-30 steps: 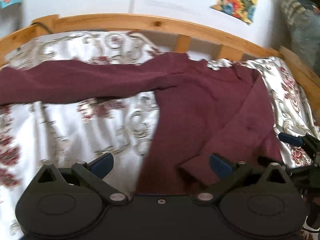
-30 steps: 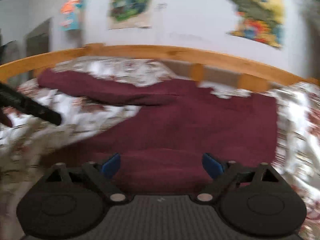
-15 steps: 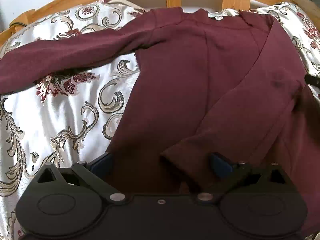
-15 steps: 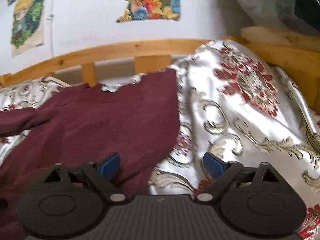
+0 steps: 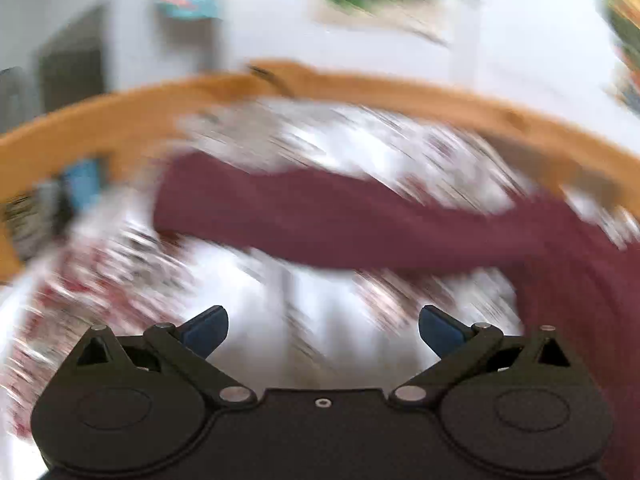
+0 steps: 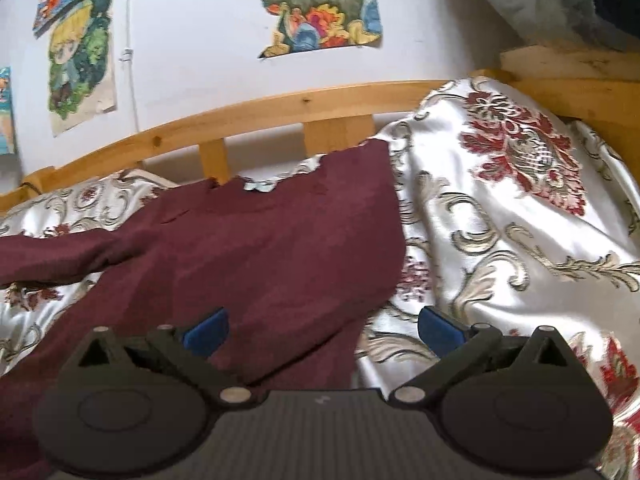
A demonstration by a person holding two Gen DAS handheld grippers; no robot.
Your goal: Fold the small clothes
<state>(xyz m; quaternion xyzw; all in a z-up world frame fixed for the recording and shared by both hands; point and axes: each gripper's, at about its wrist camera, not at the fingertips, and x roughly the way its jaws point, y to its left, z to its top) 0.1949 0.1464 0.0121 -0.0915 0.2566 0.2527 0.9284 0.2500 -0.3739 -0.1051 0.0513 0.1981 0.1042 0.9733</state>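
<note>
Opening to its widest, the right gripper (image 6: 322,330) hangs low over the maroon sweater's (image 6: 256,256) folded right edge, cloth under the gap but not pinched; half a second ago it sat higher. The left gripper (image 5: 323,330), jaws wide and empty, has swung left off the body, its view now smeared by blur, facing the outstretched sleeve (image 5: 320,220). The knit lies matte and soft on the bed's glossy satin bedspread (image 6: 520,216), white with red florals and grey scrolls. Beyond, the curved pine bed rail (image 6: 256,114), then paper posters (image 6: 320,4) on the wall.
</note>
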